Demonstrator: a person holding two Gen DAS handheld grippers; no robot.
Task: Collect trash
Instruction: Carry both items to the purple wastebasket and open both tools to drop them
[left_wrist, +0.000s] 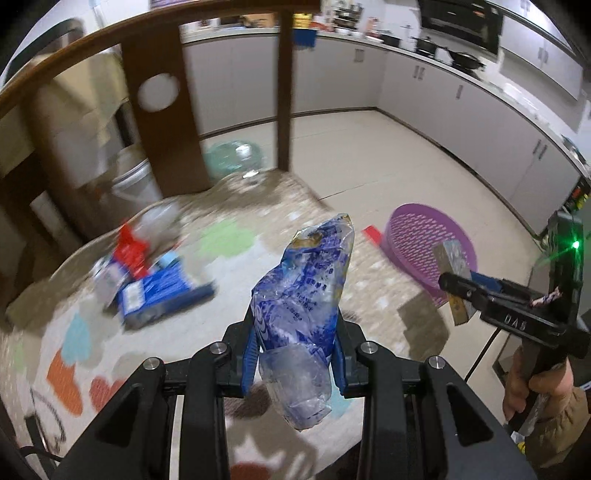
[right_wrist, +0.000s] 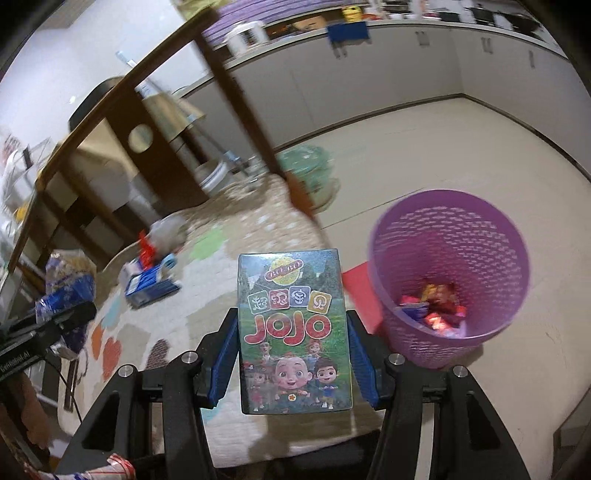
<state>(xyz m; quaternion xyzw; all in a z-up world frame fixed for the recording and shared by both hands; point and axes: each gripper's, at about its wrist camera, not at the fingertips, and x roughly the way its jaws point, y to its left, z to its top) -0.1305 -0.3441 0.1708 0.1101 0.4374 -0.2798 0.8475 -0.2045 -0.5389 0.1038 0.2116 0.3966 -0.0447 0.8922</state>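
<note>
We see a patterned rug (left_wrist: 229, 236) spread over the pale floor, its far end running under a dark wooden table (left_wrist: 159, 122) whose top is cut off by the picture's edge. Both views are smeared by motion blur, so the rug's coloured shapes and the kitchen cabinets (left_wrist: 461, 99) along the far wall read only roughly.

Just off the rug's right edge stands a purple mesh bin (right_wrist: 448, 273) — upright, with a heap of red and pink wrappers (right_wrist: 434, 306) at its bottom that we cannot tell apart. A red sheet (right_wrist: 356, 280) lies on the floor, partly hidden by the bin's left side.

Out on the rug, well apart from the bin, lies a blue box (left_wrist: 166, 297) with a red packet (left_wrist: 131, 251) and a clear crumpled thing beside it, too blurred to name.

The right gripper (right_wrist: 293, 354) is clenched on a cartoon-printed box (right_wrist: 293, 332) marked "JOJO", held upright between the blue pads (right_wrist: 225, 358), just left of the bin. From the left wrist camera only its edge shows.

The left gripper (left_wrist: 295, 347) grasps a crumpled blue-and-clear plastic bag (left_wrist: 304, 291) — raised above the rug, its lower end hanging between the pads.
</note>
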